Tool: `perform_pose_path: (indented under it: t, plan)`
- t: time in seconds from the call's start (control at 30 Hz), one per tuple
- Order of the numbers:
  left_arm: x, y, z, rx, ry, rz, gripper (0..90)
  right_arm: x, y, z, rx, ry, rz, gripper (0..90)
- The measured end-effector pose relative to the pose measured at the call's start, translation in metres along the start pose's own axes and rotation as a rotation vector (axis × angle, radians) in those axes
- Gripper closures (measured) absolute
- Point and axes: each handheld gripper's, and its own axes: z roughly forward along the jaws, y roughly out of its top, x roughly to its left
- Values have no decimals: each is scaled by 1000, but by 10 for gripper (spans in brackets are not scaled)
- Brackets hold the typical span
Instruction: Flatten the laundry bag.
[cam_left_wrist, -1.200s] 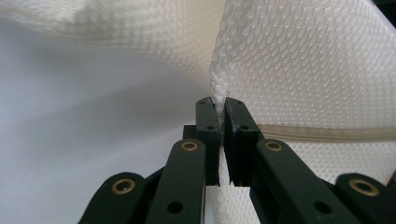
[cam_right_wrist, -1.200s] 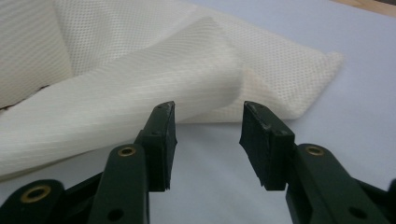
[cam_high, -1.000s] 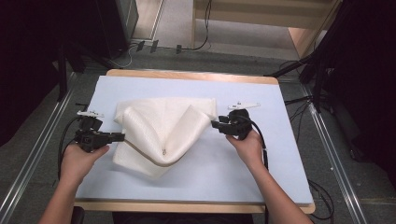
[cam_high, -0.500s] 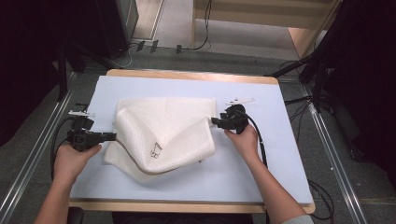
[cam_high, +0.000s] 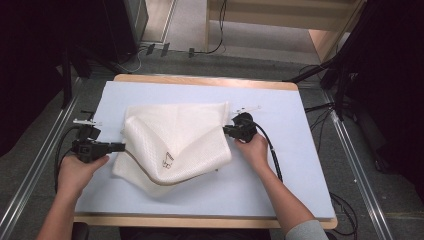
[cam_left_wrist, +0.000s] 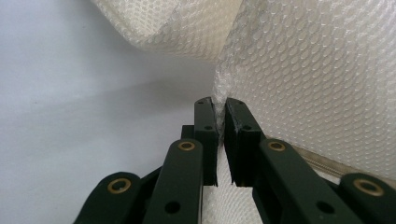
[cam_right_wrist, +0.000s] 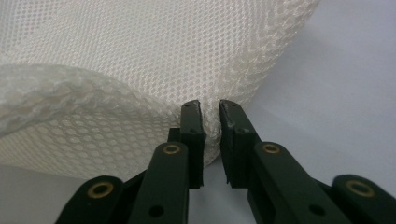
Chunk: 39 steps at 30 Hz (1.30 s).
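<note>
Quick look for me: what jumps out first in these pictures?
A white mesh cloth lies rumpled at the middle of the pale blue table. The left gripper pinches its left edge; the right gripper, whose jaws have just been closing, pinches its right edge. A small dark mark shows near the front fold.

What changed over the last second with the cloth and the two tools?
The white mesh cloth dropped from a peaked tent shape to a flatter fold. The right tool has just been closing its jaws, which now pinch the cloth's right edge. The left tool sank a little toward the person. It kept its pinch on the left edge; the blue mat stayed put.
</note>
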Motion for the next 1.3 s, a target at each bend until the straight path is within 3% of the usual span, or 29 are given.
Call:
perform_pose_path:
  t: [0.1, 0.13, 0.23, 0.27, 0.4, 0.43, 0.6, 0.77, 0.8, 0.9, 0.97, 1.0, 1.1, 1.13, 1.17, 1.2, 1.23, 1.3]
  plan:
    - [0, 1, -1, -15, -13, -11, 852, -7, 4, -7, -3, 4, 22, 840]
    - [0, 2, -1, -20, -25, -15, 853, -13, 7, -16, -30, -26, 23, 840]
    - [-1, 3, 1, -20, -27, -17, 857, -21, 8, -23, -52, -41, 35, 840]
    - [-2, 4, 2, -24, -31, -15, 859, -33, 10, -30, -54, -66, 49, 838]
    - [-3, 9, 6, -32, -33, -13, 864, -49, 11, -38, -76, -95, 80, 837]
    - [-3, 12, 10, -39, -24, -10, 866, -60, 10, -44, -99, -122, 97, 837]
    - [-1, 20, 21, -38, -17, -17, 867, -78, 11, -48, -106, -161, 123, 837]
    - [9, 28, 37, -14, 4, -33, 866, -78, 12, -44, -109, -162, 119, 788]
    - [11, 28, 38, -12, 5, -38, 860, -77, 13, -43, -107, -148, 125, 670]
    - [13, 25, 38, 1, 2, -35, 857, -74, 14, -52, -121, -159, 124, 575]
    - [12, 24, 33, 1, 4, -28, 857, -74, 15, -58, -131, -162, 125, 570]
    - [12, 23, 30, -2, 8, -28, 857, -72, 13, -71, -154, -151, 117, 570]
    - [16, 18, 24, 5, 33, -34, 849, -67, 5, -83, -153, -137, 108, 590]
    - [18, 17, 23, 0, 17, -36, 828, -64, 2, -86, -147, -132, 102, 598]
    - [19, 17, 20, -5, -14, -36, 773, -61, -2, -89, -141, -125, 88, 602]
    - [19, 17, 20, -5, -14, -36, 686, -58, -6, -92, -138, -121, 83, 607]
    - [18, 17, 16, -37, -43, -25, 622, -55, -10, -95, -129, -119, 70, 611]
    - [16, 18, 13, -54, -50, -9, 581, -51, -13, -98, -127, -111, 58, 615]
